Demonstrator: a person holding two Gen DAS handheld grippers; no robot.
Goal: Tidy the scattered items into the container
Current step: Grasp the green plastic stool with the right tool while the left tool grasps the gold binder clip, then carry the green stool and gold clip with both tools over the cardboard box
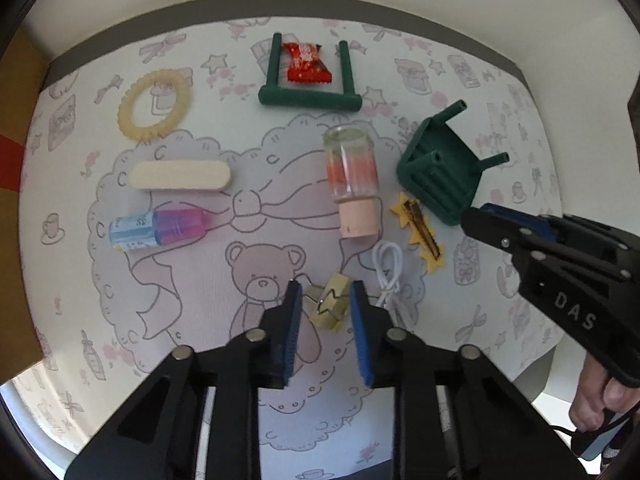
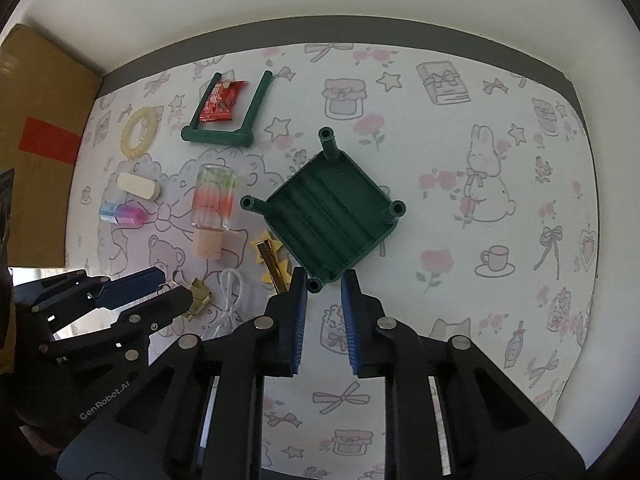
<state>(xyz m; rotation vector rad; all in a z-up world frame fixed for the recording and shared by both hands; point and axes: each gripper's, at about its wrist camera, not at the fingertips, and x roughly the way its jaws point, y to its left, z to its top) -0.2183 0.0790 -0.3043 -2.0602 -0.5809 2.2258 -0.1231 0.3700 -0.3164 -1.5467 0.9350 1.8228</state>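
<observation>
Looking down along both grippers, we see a patterned mat [image 2: 440, 140] strewn with small things. Between the left gripper's [image 1: 326, 300] blue fingers [image 1: 294, 312] lies a gold binder clip [image 1: 330, 306], its wire handle toward the left finger; the jaws have narrowed around it, though we cannot tell whether the pads actually press on it. Just right of those fingers lies a coiled white cable [image 1: 387, 276], and beyond them a clear jar with a pink cap [image 1: 352, 180] on its side. The right gripper [image 2: 324, 286] straddles the near corner post of a dark green tray [image 2: 332, 216], which lies upside down with its ribbed underside and four stubby posts showing; its fingers [image 2: 298, 292] stand a little apart with the post between them, and contact is unclear. A yellow star hair clip [image 2: 274, 262] sits just left of them, partly hidden behind the left finger. Farther off, a green frame [image 2: 224, 136] surrounds a red sweet wrapper [image 2: 220, 102]. A cardboard box [image 2: 40, 140] is cut off at the picture's edge.
</observation>
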